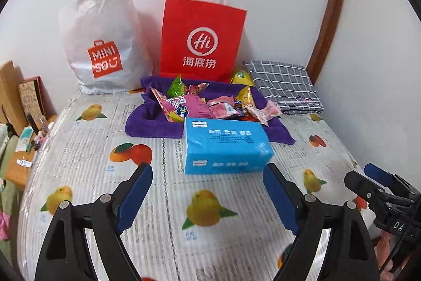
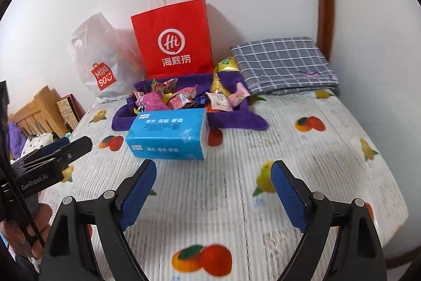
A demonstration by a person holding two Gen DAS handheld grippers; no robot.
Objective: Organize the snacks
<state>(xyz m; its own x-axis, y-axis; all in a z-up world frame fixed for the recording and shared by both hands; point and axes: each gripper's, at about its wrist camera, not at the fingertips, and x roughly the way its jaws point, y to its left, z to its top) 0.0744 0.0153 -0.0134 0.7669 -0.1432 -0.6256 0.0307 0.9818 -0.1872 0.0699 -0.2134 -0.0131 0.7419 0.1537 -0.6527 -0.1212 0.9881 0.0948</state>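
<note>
Both grippers hang above a tabletop [image 1: 86, 149] covered in a fruit-printed cloth, and both stand with jaws wide and nothing between them. No earlier view is given, so only their present spread can be told.

The snacks [image 1: 208, 103] lie in a loose heap of pink, green and yellow wrappers on a purple towel [image 1: 147, 123] toward the back of the tabletop, well ahead of both grippers. From the left gripper [image 1: 208, 198] the heap sits straight ahead; from the right gripper [image 2: 213, 192] it lies ahead and slightly left.

A blue tissue pack [image 1: 226, 146] lies between the jaws and the snacks, its far edge resting against the front of the purple towel. It stands directly in the line from either gripper to the heap, just beyond the fingertips without touching them.

Behind the towel a red paper bag [image 1: 202, 41] with white handles stands upright against the wall, and a white plastic shopping bag [image 1: 105, 44] sits to its left. A folded grey checked cloth [image 1: 284, 83] lies to the right of the towel, near the corner by a brown wooden frame. One yellow packet [image 1: 240, 77] rests between the red bag and the checked cloth.

In the left view, the right gripper shows at the right edge; in the right view, the left gripper shows at the left edge.
</note>
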